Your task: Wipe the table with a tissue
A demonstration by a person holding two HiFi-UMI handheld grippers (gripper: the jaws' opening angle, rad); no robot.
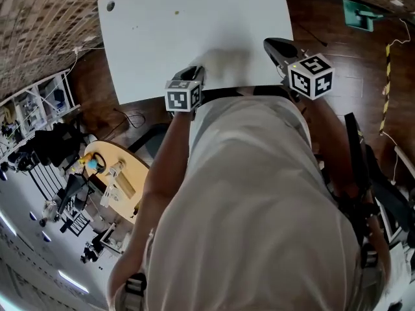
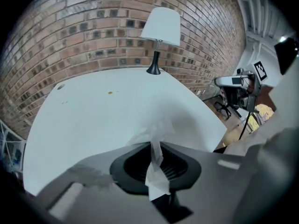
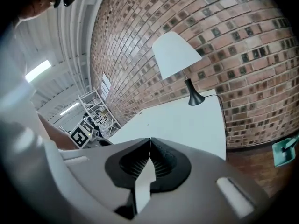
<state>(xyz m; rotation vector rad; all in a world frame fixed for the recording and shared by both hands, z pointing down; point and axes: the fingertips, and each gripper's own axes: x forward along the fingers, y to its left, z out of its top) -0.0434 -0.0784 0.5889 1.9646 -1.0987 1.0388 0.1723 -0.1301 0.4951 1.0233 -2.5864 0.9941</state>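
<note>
Just tissue [image 2: 157, 180] in left tool [image 2: 151, 144]

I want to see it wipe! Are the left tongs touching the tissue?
Touching. The left gripper view shows the left tongs closed on the tissue, which is pinched between them and sticks out beyond the tips.

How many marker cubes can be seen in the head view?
2. One marker cube rides the left gripper at the table's near edge; the other marker cube rides the right gripper, further right along that edge. None looks hidden.
</note>
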